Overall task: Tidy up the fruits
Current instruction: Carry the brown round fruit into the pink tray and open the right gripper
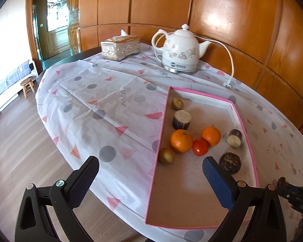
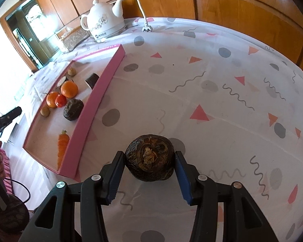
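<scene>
Pink-walled tray (image 1: 244,129) lies ahead of the left claw (image 1: 150,169), whose fingers stand wide apart and hold nothing. Left to right beyond its tips: a brown kiwi (image 1: 166,155), an orange (image 1: 181,140), a red tomato (image 1: 200,147), a second orange (image 1: 210,135) and a dark round fruit (image 1: 230,163) just beside the blue finger pad (image 1: 218,183). Farther back stand a tissue box (image 1: 120,47) and a white kettle (image 1: 179,50). The right claw (image 2: 149,161) brackets a dark wrinkled fruit (image 2: 149,157) resting on the patterned tablecloth (image 2: 212,104); both pads lie against its sides, though firm grip cannot be confirmed. Left of this claw, a toy carrot (image 2: 62,145) lies inside the tray. In the left wrist view, the right claw is cut off at the frame edge and blurred.
</scene>
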The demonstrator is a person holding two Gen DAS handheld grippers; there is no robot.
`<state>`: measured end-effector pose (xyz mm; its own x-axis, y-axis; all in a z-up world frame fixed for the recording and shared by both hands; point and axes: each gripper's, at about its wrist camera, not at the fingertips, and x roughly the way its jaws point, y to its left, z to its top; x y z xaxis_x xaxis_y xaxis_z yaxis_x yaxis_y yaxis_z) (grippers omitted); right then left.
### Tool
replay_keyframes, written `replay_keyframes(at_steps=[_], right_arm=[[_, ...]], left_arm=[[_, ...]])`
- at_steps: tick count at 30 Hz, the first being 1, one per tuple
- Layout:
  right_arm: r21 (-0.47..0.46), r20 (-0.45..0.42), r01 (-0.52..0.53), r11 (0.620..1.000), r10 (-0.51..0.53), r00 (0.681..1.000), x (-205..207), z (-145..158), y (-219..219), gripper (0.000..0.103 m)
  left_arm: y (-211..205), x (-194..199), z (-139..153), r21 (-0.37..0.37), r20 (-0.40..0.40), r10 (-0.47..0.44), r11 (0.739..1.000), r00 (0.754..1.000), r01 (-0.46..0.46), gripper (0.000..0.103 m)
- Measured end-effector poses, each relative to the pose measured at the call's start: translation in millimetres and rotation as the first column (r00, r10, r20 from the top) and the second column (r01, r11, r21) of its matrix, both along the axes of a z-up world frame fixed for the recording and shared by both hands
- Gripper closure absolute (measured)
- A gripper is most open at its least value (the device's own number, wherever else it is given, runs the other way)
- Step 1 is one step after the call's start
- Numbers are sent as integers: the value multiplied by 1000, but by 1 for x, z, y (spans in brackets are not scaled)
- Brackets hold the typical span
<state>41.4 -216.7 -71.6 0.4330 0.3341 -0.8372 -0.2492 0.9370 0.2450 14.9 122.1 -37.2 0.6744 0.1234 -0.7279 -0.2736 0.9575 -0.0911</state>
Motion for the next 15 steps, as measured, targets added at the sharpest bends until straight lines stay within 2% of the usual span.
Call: replay_keyframes(at_steps=[9, 15], right_arm=[[21, 55, -26, 999, 25, 998, -7, 23, 5, 53], [25, 104, -126, 992, 123, 987, -9, 45, 37, 53]], left_arm=[[9, 3, 0, -5, -6, 30, 1000, 1000, -30, 0], [28, 5, 6, -10, 17, 84, 996, 996, -84, 0]])
